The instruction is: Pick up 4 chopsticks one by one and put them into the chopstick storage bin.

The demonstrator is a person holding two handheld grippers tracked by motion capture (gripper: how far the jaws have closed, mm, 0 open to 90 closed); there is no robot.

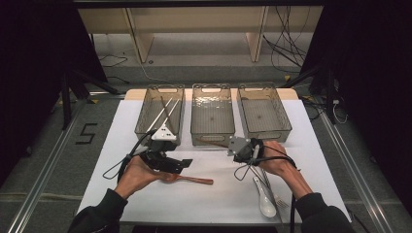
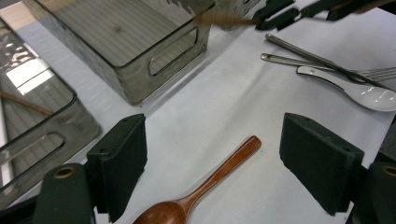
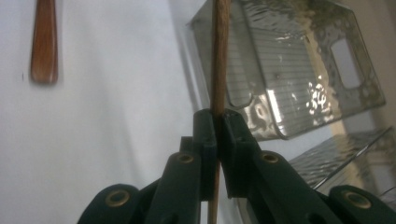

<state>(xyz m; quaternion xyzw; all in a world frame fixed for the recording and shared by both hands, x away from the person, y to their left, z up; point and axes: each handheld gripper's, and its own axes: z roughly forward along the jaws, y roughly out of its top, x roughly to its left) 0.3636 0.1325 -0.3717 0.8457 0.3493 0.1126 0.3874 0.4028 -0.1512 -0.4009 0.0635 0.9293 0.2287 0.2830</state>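
On the white table cover (image 1: 145,121), three clear smoky plastic bins stand in a row at the far side. Just in front of the middle bin (image 1: 212,115), the right gripper (image 1: 232,145) has its jaws pressed together on a thin brown wooden chopstick (image 3: 219,56); in the right gripper view the stick runs straight up between the pads, past the bin's near wall. Nearer the person, the left gripper (image 1: 187,162) hangs over a reddish-brown wooden spoon (image 2: 205,189) with its jaws spread wide. The spoon lies flat on the cover between them, touched by neither pad. Its handle points toward the right hand's side. Off to the right lie a white ceramic soup spoon (image 1: 265,199) and a metal fork (image 2: 373,74) close together. The left bin (image 1: 160,114) holds pale chopsticks and one dark chopstick.
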